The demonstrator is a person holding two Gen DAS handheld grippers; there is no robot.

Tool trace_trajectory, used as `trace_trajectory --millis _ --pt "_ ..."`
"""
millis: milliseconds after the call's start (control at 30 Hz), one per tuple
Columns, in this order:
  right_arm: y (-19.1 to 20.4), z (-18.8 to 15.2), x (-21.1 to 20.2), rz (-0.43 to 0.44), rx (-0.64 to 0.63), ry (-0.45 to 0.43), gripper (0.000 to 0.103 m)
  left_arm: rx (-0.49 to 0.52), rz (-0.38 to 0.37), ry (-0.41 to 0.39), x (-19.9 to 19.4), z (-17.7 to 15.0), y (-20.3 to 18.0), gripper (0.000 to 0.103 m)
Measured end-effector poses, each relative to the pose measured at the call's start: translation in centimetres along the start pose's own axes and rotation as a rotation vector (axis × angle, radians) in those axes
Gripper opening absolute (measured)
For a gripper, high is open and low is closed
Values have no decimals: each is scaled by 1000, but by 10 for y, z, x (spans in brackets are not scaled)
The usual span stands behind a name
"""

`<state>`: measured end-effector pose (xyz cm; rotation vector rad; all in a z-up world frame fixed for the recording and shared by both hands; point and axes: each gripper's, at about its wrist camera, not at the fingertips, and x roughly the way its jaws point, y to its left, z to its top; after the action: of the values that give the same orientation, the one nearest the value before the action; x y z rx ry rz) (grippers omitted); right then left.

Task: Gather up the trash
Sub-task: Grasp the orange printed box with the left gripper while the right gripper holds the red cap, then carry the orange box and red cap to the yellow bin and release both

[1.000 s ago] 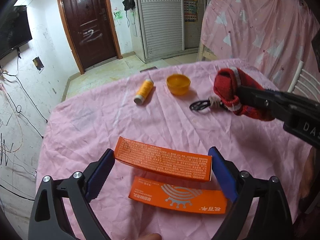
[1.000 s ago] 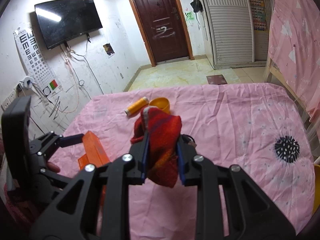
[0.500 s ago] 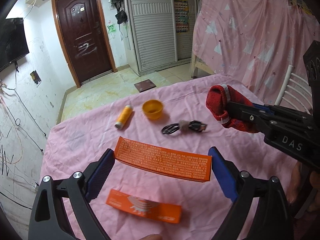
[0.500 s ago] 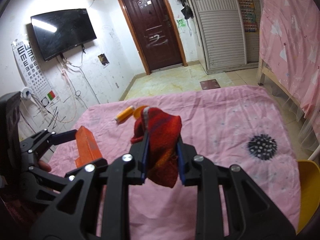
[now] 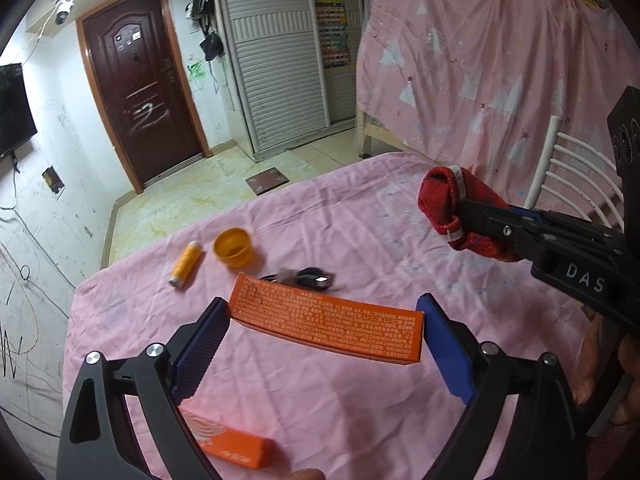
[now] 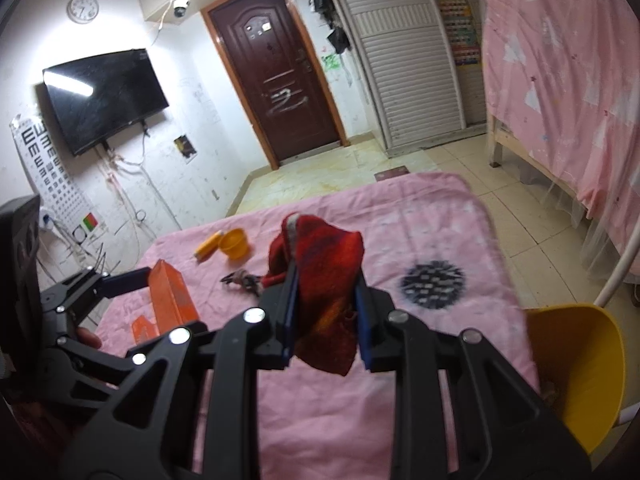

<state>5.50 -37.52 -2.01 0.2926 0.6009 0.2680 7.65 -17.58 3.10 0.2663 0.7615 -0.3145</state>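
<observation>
Left hand-held gripper [image 5: 324,340] clamps an orange box [image 5: 328,327] above the bench [image 5: 360,220]; right hand-held gripper [image 6: 325,300] pinches a red sock [image 6: 328,264]. Yellow bin [image 6: 576,364] waits nearby. Second box [image 5: 232,446], spool, cup, keyring remain.

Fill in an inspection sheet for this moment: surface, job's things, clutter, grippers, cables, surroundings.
Surface: table under a creased pink cloth with a dark round print.
Job's things: long orange box held off the table; red knitted sock held off the table; second orange box lying at the near edge; yellow bin beside the table.
Clutter: yellow thread spool, small orange bowl.
Grippers: left hand-held gripper clamps the long orange box by its ends; right hand-held gripper shut on the sock.
Cables: small black cable bundle on the cloth.
Surroundings: brown door, wall television, pink curtain.
</observation>
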Motion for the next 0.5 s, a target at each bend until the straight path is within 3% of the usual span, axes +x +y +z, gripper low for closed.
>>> trace_trajectory --millis 500 --pt "-95 -9 -51 -85 150 -92 24 50 -60 -16 7 16 -69 86"
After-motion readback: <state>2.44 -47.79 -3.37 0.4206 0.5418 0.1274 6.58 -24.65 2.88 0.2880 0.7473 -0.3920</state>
